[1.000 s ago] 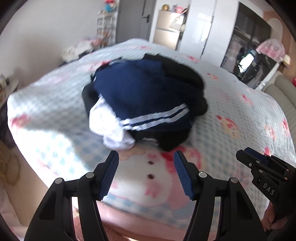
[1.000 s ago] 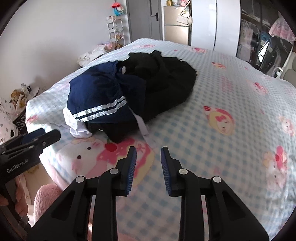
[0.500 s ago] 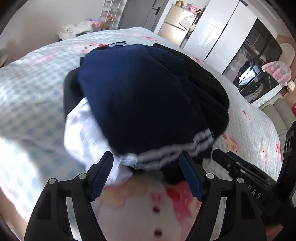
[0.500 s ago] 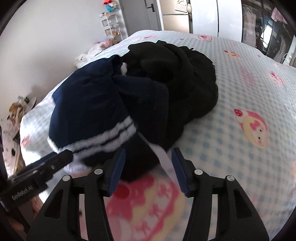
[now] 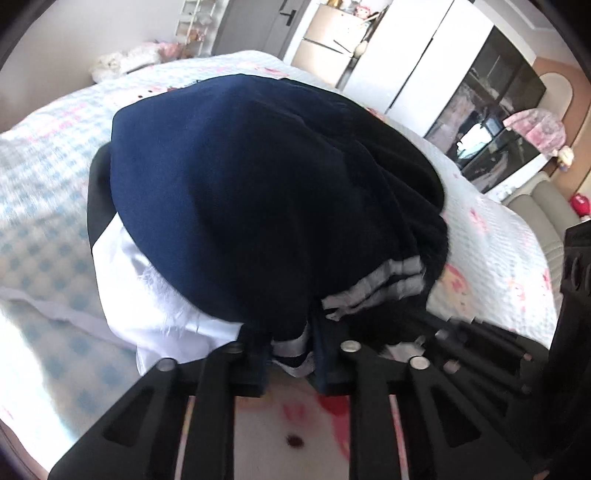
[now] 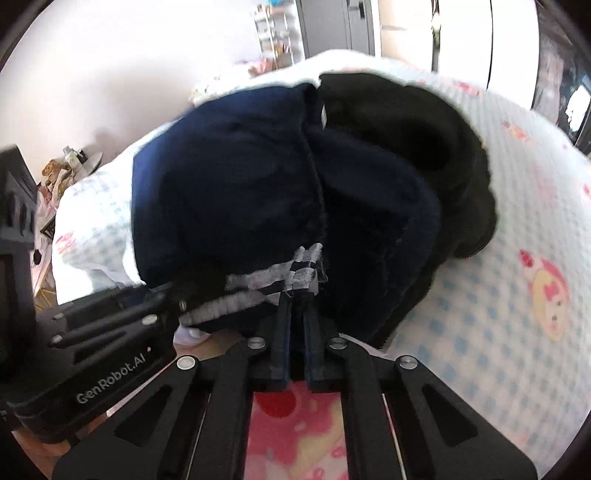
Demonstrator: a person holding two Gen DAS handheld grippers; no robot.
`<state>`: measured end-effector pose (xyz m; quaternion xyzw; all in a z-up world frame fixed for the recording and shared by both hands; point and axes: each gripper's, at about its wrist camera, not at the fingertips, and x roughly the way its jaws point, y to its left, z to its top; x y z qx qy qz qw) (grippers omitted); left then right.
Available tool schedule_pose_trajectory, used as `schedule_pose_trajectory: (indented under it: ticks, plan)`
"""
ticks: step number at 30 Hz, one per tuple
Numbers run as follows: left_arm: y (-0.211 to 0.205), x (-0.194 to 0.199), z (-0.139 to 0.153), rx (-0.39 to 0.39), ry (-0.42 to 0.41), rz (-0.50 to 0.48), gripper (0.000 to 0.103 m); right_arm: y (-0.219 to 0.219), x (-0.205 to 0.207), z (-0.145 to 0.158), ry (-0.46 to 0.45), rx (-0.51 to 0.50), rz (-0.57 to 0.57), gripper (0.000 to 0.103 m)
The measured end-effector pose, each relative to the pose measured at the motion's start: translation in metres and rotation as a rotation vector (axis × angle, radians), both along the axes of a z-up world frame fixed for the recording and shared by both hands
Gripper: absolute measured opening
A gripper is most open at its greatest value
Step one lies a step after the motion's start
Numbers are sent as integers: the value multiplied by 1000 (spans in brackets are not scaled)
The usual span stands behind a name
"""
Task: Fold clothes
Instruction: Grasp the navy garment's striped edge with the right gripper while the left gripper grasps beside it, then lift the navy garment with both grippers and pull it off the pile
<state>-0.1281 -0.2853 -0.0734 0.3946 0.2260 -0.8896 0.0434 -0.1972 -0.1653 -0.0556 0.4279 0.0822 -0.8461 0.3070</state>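
The bed fills both views, under a pale blue checked cover printed with pink cartoon figures. A heap of clothes lies on it near the front edge, and everything else is placed from that heap.

On top of the heap is the navy garment, with two white stripes along its front hem. Behind it and to its right sits a black garment, bunched up and touching the navy one. A white garment sticks out from under the heap's left front side, lying flat on the cover.

At the heap's front edge the left gripper has its fingers closed in on the striped hem, with a fold of navy and white cloth pinched between them. Just to the right along the same hem, the right gripper is nearly closed, its fingers almost meeting around the stitched end of the stripes. In the right wrist view the left gripper shows to the left, its tip on the hem beside the right one; the two are near each other.

Behind the heap, past the far end of the bed, stand a white wardrobe and a grey door.
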Motion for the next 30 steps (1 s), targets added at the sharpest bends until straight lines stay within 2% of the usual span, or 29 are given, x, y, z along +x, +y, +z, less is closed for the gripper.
schedule_pose_trajectory:
  ticks: [6, 8, 14, 19, 26, 30]
  plan:
    - [47, 26, 30, -18, 59, -88, 11, 44, 24, 40, 91, -45, -29, 3]
    - [72, 33, 38, -26, 64, -131, 11, 53, 37, 47, 103, -56, -45, 3]
    - [146, 49, 42, -27, 44, -259, 11, 127, 75, 59, 92, -95, -121, 3]
    - [201, 54, 20, 30, -17, -343, 11, 191, 114, 48, 53, -104, -200, 3]
    - [282, 84, -10, 55, -105, -495, 11, 276, 141, 22, -7, -104, -299, 3]
    - [318, 98, -19, 73, -139, -571, 11, 316, 166, 15, -10, -99, -356, 4]
